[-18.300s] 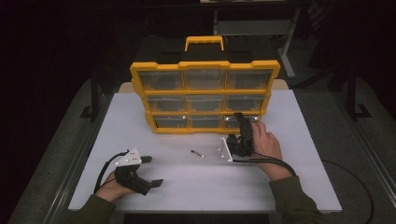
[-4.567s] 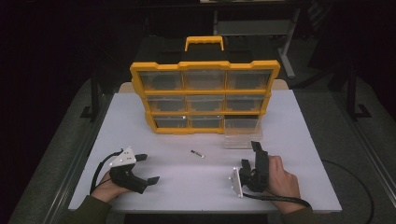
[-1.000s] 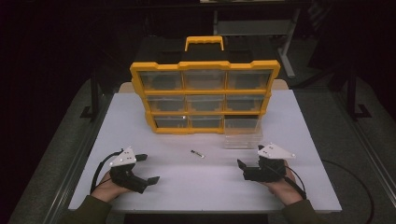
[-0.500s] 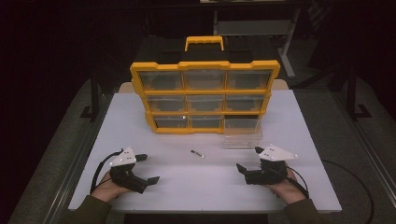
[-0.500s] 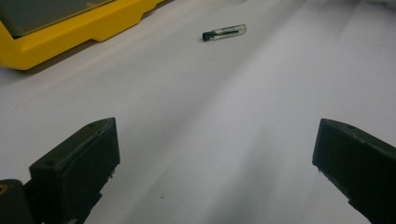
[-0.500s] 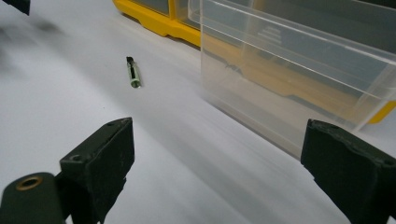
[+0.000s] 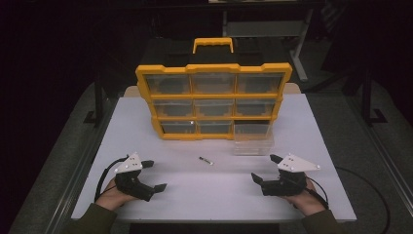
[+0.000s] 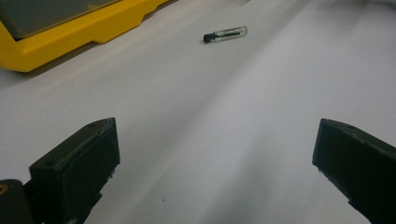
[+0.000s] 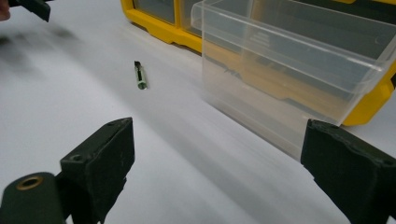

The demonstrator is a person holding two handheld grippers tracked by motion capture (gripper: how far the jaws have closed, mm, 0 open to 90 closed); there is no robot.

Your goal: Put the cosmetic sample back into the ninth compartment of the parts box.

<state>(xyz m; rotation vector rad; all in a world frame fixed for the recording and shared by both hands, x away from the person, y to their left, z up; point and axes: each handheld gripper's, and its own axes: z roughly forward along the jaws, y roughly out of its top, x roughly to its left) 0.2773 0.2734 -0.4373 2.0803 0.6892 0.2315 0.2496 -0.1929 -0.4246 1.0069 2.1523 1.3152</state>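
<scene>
I find the vial (image 7: pixel 206 160) lying flat at centre frame of the high view, on bare bench (image 7: pixel 209 195) between my two grippers, well apart from each. It is a small clear tube with a dark cap. Above and to its right, the clear plastic drawer (image 7: pixel 252 145) stands pulled out of the yellow organizer (image 7: pixel 214 100), presumably to receive it. My left gripper (image 7: pixel 152 175) and right gripper (image 7: pixel 265 170) rest on the bench at lower frame, jaws wide apart, holding nothing.
</scene>
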